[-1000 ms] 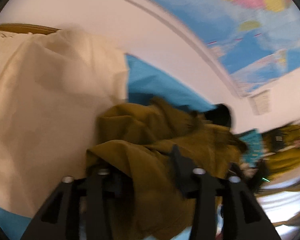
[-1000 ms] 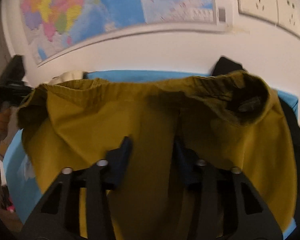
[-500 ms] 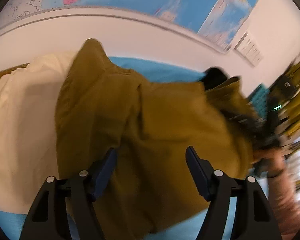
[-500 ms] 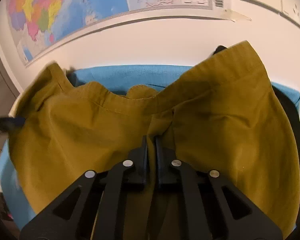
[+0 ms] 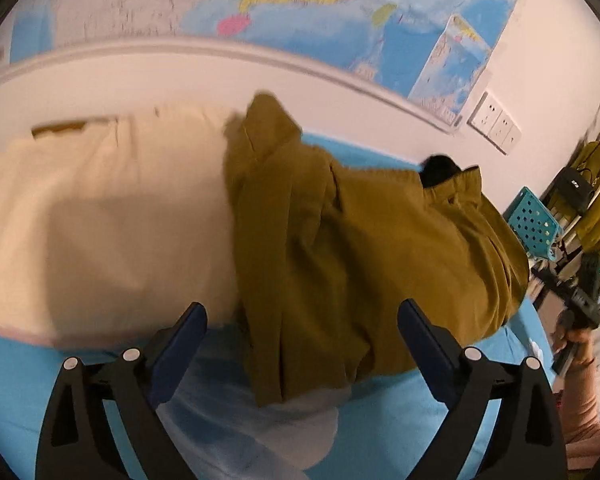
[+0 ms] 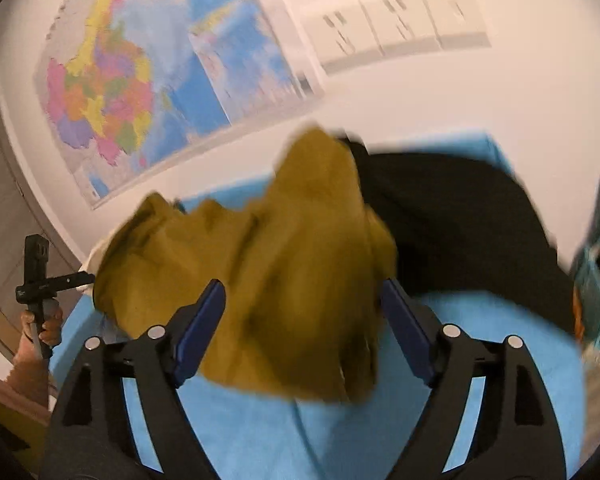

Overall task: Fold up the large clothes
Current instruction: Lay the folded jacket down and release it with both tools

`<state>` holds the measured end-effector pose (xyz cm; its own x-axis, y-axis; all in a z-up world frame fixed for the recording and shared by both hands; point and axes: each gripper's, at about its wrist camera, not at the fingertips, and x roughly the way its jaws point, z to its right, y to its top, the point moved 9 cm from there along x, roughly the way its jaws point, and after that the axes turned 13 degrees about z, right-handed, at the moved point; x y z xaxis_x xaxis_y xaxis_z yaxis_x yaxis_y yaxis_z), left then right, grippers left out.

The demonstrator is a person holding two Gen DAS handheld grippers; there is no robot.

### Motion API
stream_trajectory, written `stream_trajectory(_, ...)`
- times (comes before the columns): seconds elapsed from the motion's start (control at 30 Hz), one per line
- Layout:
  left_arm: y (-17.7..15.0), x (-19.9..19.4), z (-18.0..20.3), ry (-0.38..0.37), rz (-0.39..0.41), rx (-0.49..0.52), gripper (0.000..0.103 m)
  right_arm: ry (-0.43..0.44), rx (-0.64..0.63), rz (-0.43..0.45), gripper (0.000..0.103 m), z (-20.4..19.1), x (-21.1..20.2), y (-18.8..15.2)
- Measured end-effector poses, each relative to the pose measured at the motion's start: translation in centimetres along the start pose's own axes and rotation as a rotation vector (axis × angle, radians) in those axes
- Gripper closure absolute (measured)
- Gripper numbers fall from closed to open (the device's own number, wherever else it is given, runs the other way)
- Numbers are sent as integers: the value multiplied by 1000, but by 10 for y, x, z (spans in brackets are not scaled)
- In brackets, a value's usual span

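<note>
An olive-brown garment (image 5: 364, 248) lies crumpled on the blue table cover (image 5: 396, 408), partly over a cream cloth (image 5: 100, 216). It also shows in the right wrist view (image 6: 284, 272), bunched up beside a black garment (image 6: 452, 224). My left gripper (image 5: 302, 328) is open and empty, its jaws wide apart just in front of the garment's near edge. My right gripper (image 6: 302, 308) is open too, its jaws either side of the garment's near edge without gripping it. The other hand-held gripper shows at the edge of each view (image 5: 576, 304) (image 6: 40, 276).
A wall with a coloured map (image 5: 300, 8) and sockets (image 5: 496, 124) stands behind the table. A teal perforated basket (image 5: 534, 224) and clutter sit at the right. The blue cover (image 6: 340, 432) stretches toward me.
Both grippers let go of the olive garment and opened wide. The garment dropped onto the table in a heap, and both grippers pulled back from it.
</note>
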<state>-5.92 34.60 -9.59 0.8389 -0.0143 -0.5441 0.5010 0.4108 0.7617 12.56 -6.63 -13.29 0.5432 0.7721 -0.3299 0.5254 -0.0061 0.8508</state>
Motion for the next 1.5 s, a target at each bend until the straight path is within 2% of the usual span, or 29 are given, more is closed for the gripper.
stream_trajectory(0.1, -12, 19, 19, -106, -62, -1, 10, 19, -14, -82, 23, -1, 24, -29)
stream_trajectory(0.13, -17, 25, 26, -112, -71, 21, 10, 29, -13, -102, 25, -2, 33, -35)
stream_trajectory(0.17, -20, 33, 30, -85, -72, 46, 10, 32, -9, -109, 35, -1, 39, -38)
stream_trajectory(0.23, -22, 39, 35, -70, -73, 73, 19, 82, 24, -109, 61, -5, 44, -36)
stream_trajectory(0.27, -22, 38, 34, -47, -70, 74, 42, 95, 31, -90, 78, -8, 40, -31)
stream_trajectory(0.3, -21, 35, 32, -44, -80, 65, 70, 121, 46, -72, 84, -14, 30, -23)
stream_trajectory(0.33, -19, 29, 31, -63, -82, 36, 79, 145, 57, -50, 85, -18, 19, -16)
stream_trajectory(0.37, -15, 16, 32, -122, -78, -24, 84, 179, 53, -8, 87, -26, 1, -4)
stream_trajectory(0.4, -12, 4, 33, -149, -62, -46, 85, 208, 39, 25, 88, -35, -13, 6)
stream_trajectory(0.53, -13, -43, 44, -265, -35, -104, 85, 240, -5, 159, 89, -53, -86, 37)
stream_trajectory(0.57, -21, -53, 45, -314, -31, -136, 86, 232, -2, 166, 89, -49, -99, 35)
stream_trajectory(0.6, -30, -54, 44, -305, -35, -146, 86, 192, -10, 158, 89, -37, -109, 24)
stream_trajectory(0.67, -63, -46, 34, -311, -107, -214, 86, 149, 55, 73, 89, -11, -107, -5)
stream_trajectory(0.73, -90, -29, 28, -274, -192, -242, 86, 88, 98, -54, 87, 11, -94, -49)
stream_trajectory(0.77, -99, -23, 27, -262, -214, -230, 86, 32, 95, -108, 83, 21, -89, -67)
stream_trajectory(0.8, -99, -24, 29, -257, -209, -211, 84, -11, 93, -131, 72, 27, -88, -76)
stream_trajectory(0.83, -94, -27, 31, -238, -192, -177, 81, -31, 98, -119, 66, 31, -89, -75)
stream_trajectory(0.9, -83, -36, 33, -182, -154, -113, 58, -76, 94, -70, 51, 35, -100, -62)
stream_trajectory(0.93, -75, -42, 33, -154, -123, -76, 55, -125, 62, -30, 49, 36, -109, -50)
stream_trajectory(0.97, -67, -51, 33, -109, -90, -26, 47, -161, 36, -3, 40, 35, -116, -39)
stream_trajectory(1.0, -61, -57, 34, -86, -65, 1, 39, -185, 18, 20, 36, 33, -122, -32)
stream_trajectory(1.03, -51, -65, 39, -74, -25, 37, 36, -200, -4, 56, 36, 28, -126, -20)
stream_trajectory(1.07, -46, -70, 43, -75, -5, 64, 30, -180, -31, 86, 36, 15, -126, -7)
stream_trajectory(1.1, -39, -73, 53, -87, 15, 101, 24, -159, -42, 91, 36, 11, -121, -6)
stream_trajectory(1.17, -33, -69, 78, -146, 22, 155, 22, -90, -96, 76, 36, -15, -99, 1)
stream_trajectory(1.3, -42, -24, 116, -170, -72, 245, 23, -38, -199, -40, 39, -48, -37, -8)
stream_trajectory(1.37, -52, 4, 123, -164, -150, 251, 29, -83, -226, -110, 39, -44, -4, -16)
stream_trajectory(1.47, -67, 35, 123, -141, -245, 236, 32, -76, -188, -205, 41, -37, 29, -35)
stream_trajectory(1.5, -70, 40, 125, -125, -249, 263, 32, -67, -176, -222, 48, -35, 34, -39)
